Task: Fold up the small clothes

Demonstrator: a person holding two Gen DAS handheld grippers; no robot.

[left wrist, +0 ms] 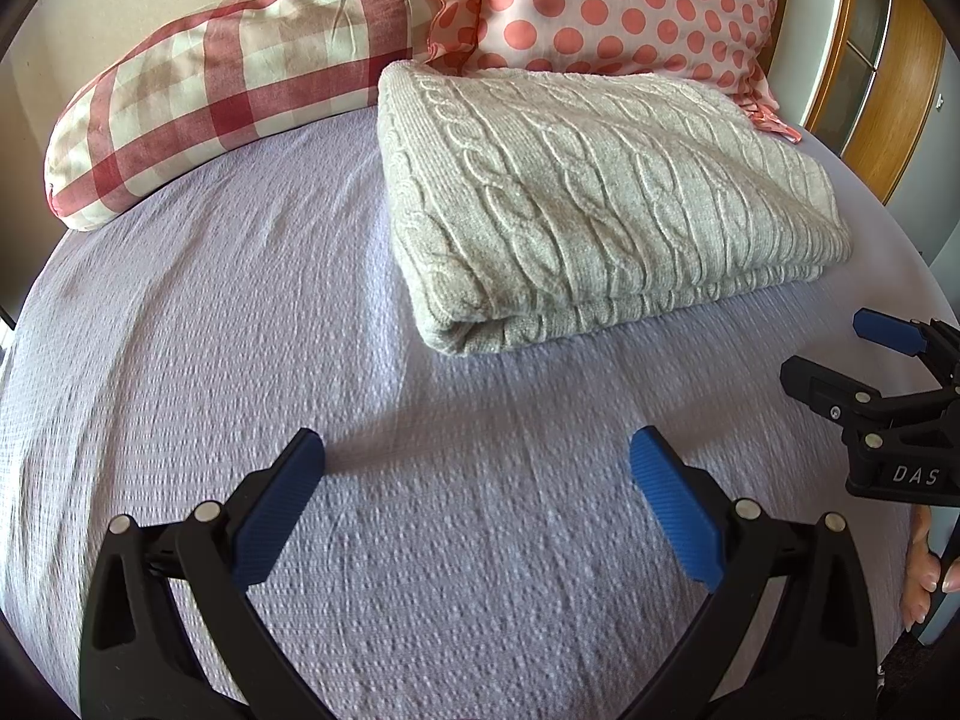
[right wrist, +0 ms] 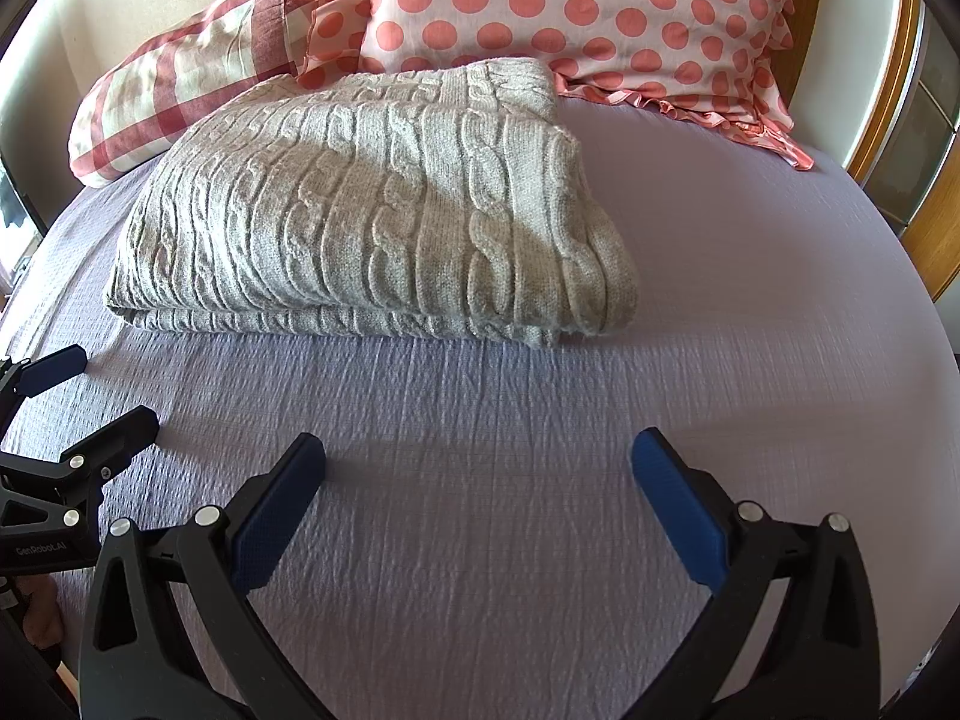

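Observation:
A grey cable-knit sweater (left wrist: 588, 198) lies folded into a thick rectangle on the lilac bedspread (left wrist: 240, 330), ahead and to the right in the left wrist view. In the right wrist view the sweater (right wrist: 372, 210) lies ahead and to the left. My left gripper (left wrist: 477, 450) is open and empty, hovering over bare bedspread short of the sweater; it also shows at the left edge of the right wrist view (right wrist: 102, 384). My right gripper (right wrist: 480, 450) is open and empty over the bedspread (right wrist: 720, 300) near the sweater's front edge; it also shows in the left wrist view (left wrist: 834, 348).
A red-and-cream checked pillow (left wrist: 228, 78) and a pink polka-dot pillow (left wrist: 612, 0) lean at the head of the bed behind the sweater. A wooden frame (left wrist: 888, 90) stands at the far right. The bed's right edge (right wrist: 900, 276) curves down close to that frame.

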